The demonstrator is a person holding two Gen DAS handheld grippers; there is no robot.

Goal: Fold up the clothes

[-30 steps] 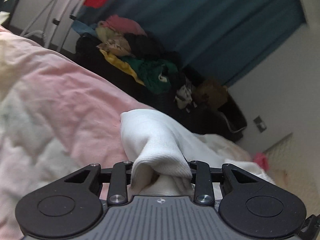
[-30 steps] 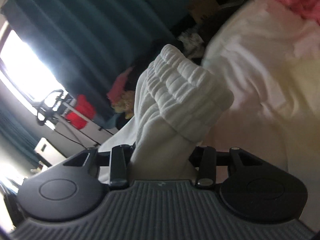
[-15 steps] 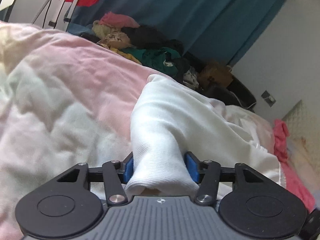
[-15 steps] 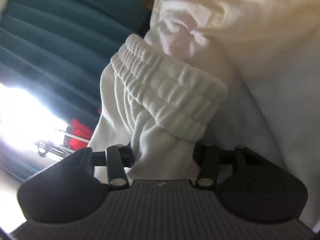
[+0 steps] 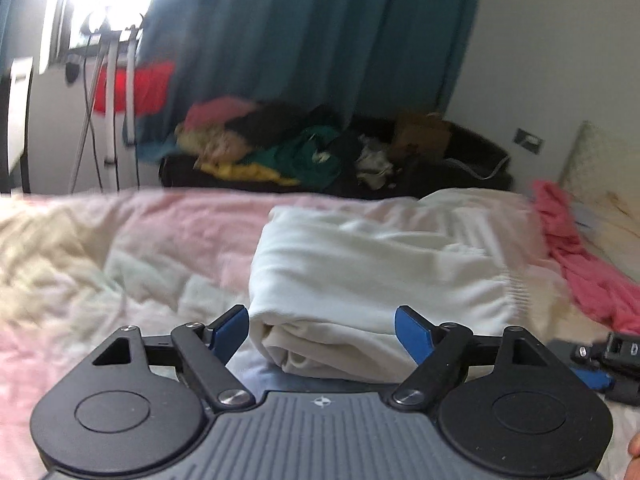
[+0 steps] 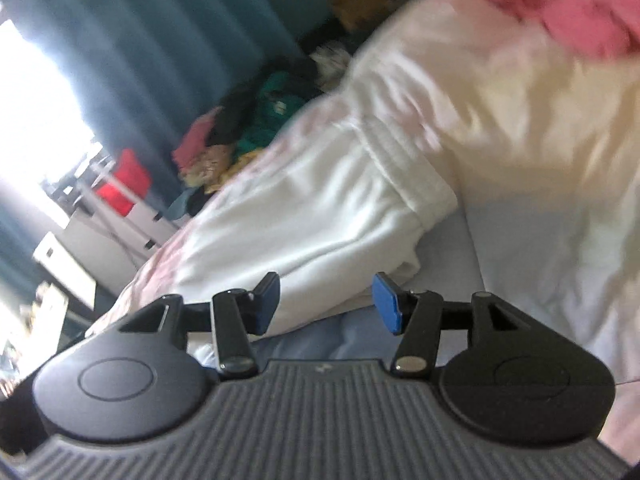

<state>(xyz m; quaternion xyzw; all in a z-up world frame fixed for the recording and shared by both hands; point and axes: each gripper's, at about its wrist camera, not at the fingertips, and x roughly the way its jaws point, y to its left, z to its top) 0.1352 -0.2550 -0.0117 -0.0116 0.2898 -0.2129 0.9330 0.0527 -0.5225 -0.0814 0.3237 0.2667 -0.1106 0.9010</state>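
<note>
A white garment (image 5: 372, 272) with a ribbed elastic waistband lies folded in layers on the pink and cream bedspread (image 5: 100, 264). My left gripper (image 5: 322, 334) is open, its blue pads either side of the folded near edge, not gripping it. In the right wrist view the same white garment (image 6: 320, 216) lies just ahead of my right gripper (image 6: 326, 302), which is open and empty, close to the waistband corner. The right gripper also shows at the left wrist view's right edge (image 5: 600, 360).
A pink cloth (image 5: 580, 256) lies on the bed to the right, near a cream pillow (image 5: 600, 176). Beyond the bed a pile of mixed clothes (image 5: 280, 148) sits on dark luggage under a teal curtain (image 5: 320, 40). A drying rack with red cloth (image 5: 132, 84) stands at the left.
Both grippers have opened and let go of the white garment. It now lies folded on the bed, and both grippers have drawn back a little from it.
</note>
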